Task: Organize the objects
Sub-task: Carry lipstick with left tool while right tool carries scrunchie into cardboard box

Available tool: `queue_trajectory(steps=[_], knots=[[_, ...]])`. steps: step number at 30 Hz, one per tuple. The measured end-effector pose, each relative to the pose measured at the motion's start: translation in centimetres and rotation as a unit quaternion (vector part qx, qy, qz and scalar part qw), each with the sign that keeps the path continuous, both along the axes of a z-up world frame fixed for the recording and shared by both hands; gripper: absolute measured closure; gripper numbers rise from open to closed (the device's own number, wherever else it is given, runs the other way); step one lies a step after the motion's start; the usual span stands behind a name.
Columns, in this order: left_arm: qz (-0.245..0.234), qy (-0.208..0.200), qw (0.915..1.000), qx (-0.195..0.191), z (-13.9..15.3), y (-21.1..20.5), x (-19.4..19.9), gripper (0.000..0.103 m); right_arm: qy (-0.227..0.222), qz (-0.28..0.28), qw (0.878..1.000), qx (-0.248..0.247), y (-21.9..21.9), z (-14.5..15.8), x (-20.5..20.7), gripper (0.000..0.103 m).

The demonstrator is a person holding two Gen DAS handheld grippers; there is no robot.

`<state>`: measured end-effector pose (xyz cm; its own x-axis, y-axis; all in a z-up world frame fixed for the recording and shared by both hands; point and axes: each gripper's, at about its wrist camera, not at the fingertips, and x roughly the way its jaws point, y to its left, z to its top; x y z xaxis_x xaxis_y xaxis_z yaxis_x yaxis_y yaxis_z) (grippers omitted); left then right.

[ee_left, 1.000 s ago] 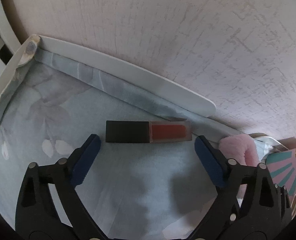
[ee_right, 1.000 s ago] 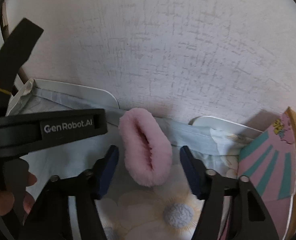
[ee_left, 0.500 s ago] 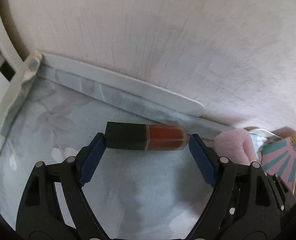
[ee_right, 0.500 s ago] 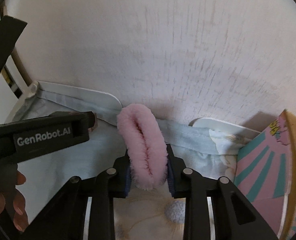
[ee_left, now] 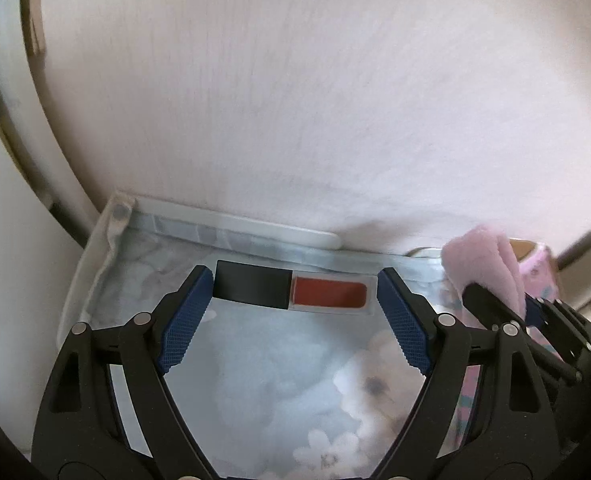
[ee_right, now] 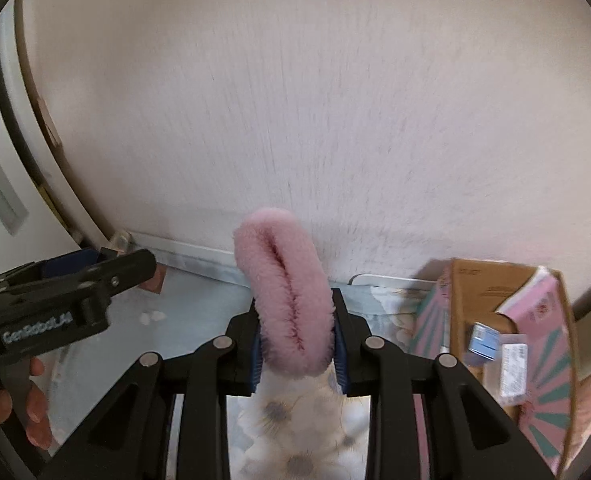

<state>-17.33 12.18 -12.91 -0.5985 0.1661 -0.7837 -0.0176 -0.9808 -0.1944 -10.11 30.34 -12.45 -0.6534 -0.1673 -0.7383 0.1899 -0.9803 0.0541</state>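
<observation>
A lip gloss tube (ee_left: 293, 290) with a black cap and a clear body of red liquid is clamped end to end by my left gripper (ee_left: 293, 312), held crosswise above the blue floral cloth (ee_left: 279, 392). The fluffy pink hair scrunchie (ee_right: 285, 300) stands squeezed between the blue pads of my right gripper (ee_right: 297, 354), lifted off the cloth. In the left wrist view the scrunchie (ee_left: 483, 268) and the right gripper's black arm show at the right edge. In the right wrist view the left gripper's body (ee_right: 59, 304) sits at the left, held by a hand (ee_right: 31, 412).
A pale textured wall (ee_right: 315, 120) fills the upper part of both views. White tray rims (ee_left: 255, 226) line the back edge of the cloth. An open pink and teal cardboard box (ee_right: 507, 328) with small packets inside stands at the right.
Both grippers closed, the left on the lip gloss tube and the right on the scrunchie. Both then rose with their objects, so the cloth and trays look lower and farther.
</observation>
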Motion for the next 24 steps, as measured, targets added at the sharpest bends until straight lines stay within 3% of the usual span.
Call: queue_trajectory(steps=[5, 10, 19, 24], knots=[[-0.043, 0.031, 0.9986, -0.005, 4.4, -0.7, 2.1, 0.021, 0.013, -0.022, 1.000, -0.017, 0.0, 3.5, 3.4, 0.077], [-0.072, 0.051, 0.9961, 0.005, 7.3, -0.9, 5.4, 0.021, 0.023, -0.038, 0.999, -0.024, -0.1, 5.1, 5.6, 0.077], [-0.102, 0.072, 0.9920, 0.020, 7.7, -2.0, 6.7, 0.021, 0.037, -0.066, 0.997, -0.031, 1.9, 5.8, 7.0, 0.077], [-0.125, 0.081, 0.9886, 0.024, 8.2, -0.3, 6.6, 0.021, 0.048, -0.097, 0.994, -0.029, 3.7, 7.0, 7.9, 0.077]])
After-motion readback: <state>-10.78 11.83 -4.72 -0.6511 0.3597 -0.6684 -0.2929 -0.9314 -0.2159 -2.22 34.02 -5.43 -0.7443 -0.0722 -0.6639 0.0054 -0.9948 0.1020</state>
